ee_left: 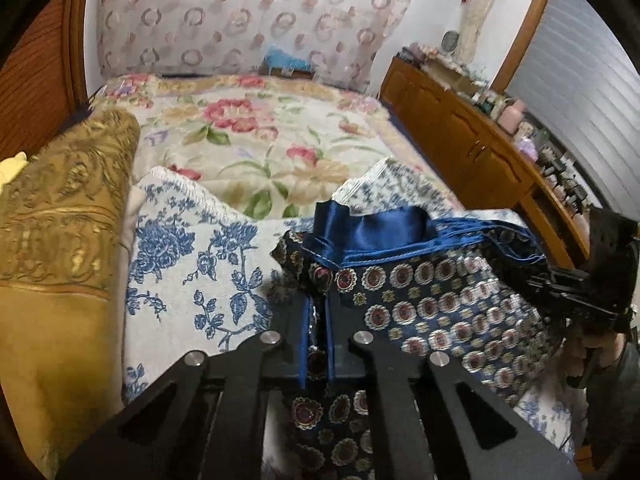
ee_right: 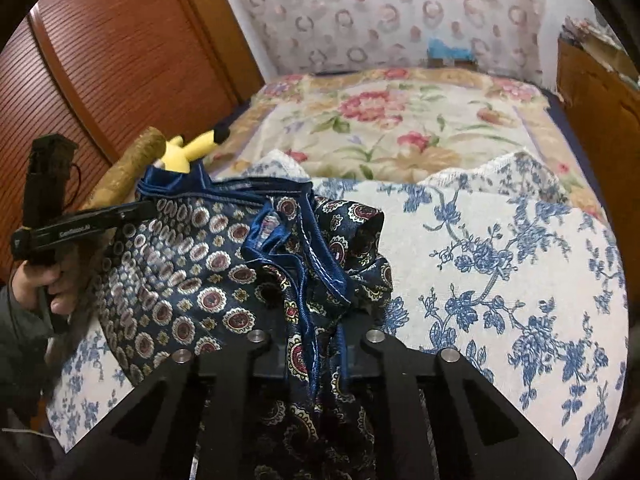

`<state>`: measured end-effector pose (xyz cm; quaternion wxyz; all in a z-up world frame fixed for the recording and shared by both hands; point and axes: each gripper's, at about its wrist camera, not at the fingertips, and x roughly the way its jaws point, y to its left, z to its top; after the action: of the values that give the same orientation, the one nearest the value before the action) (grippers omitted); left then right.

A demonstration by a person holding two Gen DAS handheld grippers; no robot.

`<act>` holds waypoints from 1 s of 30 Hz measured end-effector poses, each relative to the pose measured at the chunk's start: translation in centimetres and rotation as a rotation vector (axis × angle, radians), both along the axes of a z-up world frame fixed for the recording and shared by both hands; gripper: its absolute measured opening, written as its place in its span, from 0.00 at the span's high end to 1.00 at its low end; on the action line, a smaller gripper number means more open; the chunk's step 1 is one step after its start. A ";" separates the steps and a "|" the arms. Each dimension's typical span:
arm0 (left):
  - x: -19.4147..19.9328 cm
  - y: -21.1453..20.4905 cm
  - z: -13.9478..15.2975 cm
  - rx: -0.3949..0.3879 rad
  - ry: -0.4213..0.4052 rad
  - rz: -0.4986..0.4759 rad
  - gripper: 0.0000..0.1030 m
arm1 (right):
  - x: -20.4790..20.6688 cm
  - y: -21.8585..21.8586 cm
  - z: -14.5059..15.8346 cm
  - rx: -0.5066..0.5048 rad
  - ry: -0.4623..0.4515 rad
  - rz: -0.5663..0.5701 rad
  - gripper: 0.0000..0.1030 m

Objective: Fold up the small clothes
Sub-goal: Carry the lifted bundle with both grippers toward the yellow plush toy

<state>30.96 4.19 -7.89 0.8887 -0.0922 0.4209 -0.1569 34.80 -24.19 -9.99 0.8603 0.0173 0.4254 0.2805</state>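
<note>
- Left wrist view shows the bed (ee_left: 256,136) under a floral blanket, with a blue-flowered cloth (ee_left: 192,264) spread over its near end as the work surface.
- Across that cloth, between the two grippers, lies the garment (ee_left: 440,300), a navy piece with medallion print and blue satin trim, bunched and partly lifted at both ends.
- Left gripper (ee_left: 318,344) is clamped tight on a trimmed edge of the garment, which runs up between its jaws.
- Right gripper (ee_right: 316,344) likewise pinches a gathered fold of the garment (ee_right: 192,280), which drapes over its fingers.
- Judged step: both ends are grasped, the fold proper not yet made.
- Next move likely calls for drawing the hands apart to flatten the fabric, without letting the slippery satin slide out.
</note>
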 end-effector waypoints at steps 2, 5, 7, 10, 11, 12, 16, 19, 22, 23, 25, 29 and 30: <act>-0.9 0.2 1.2 -0.018 -0.032 -0.003 0.97 | -0.7 -0.1 0.6 0.014 -0.024 -0.014 0.89; -2.5 0.5 3.0 -0.035 -0.079 -0.007 0.97 | -2.1 -0.3 2.0 0.034 -0.078 -0.031 0.90; -3.6 0.7 4.1 -0.040 -0.107 -0.009 0.97 | -2.8 -0.2 3.0 0.048 -0.113 -0.034 0.90; -5.3 0.9 5.7 -0.047 -0.150 -0.011 0.97 | -4.3 0.1 4.9 0.066 -0.172 -0.021 0.91; -5.8 1.0 6.3 -0.048 -0.166 -0.009 0.98 | -4.6 0.3 5.4 0.066 -0.187 -0.017 0.91; -6.3 1.1 6.8 -0.047 -0.179 -0.008 0.98 | -5.0 0.5 5.9 0.066 -0.203 -0.012 0.91; -8.1 1.7 8.5 -0.035 -0.228 0.005 0.98 | -5.9 1.4 7.4 0.055 -0.246 0.013 0.91; -9.1 2.5 9.3 -0.027 -0.256 0.022 0.98 | -6.4 2.1 8.5 0.049 -0.276 0.036 0.91; -10.1 3.4 9.8 -0.023 -0.275 0.039 0.98 | -6.6 2.8 9.6 0.044 -0.300 0.058 0.91; -10.4 3.6 9.9 -0.019 -0.281 0.044 0.98 | -6.7 3.0 9.8 0.043 -0.305 0.063 0.91; -11.1 4.1 10.3 -0.011 -0.294 0.058 0.98 | -6.7 3.6 10.5 0.035 -0.323 0.082 0.91; -12.3 5.3 10.6 -0.007 -0.310 0.085 0.98 | -6.5 5.1 12.0 0.007 -0.365 0.129 0.91; -12.6 5.6 10.7 -0.008 -0.315 0.092 0.98 | -6.5 5.5 12.4 0.000 -0.376 0.140 0.91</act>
<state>18.36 9.76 2.79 0.9495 -0.0891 0.2713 -0.1302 28.29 -18.68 2.40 0.9030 -0.0650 0.2574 0.3378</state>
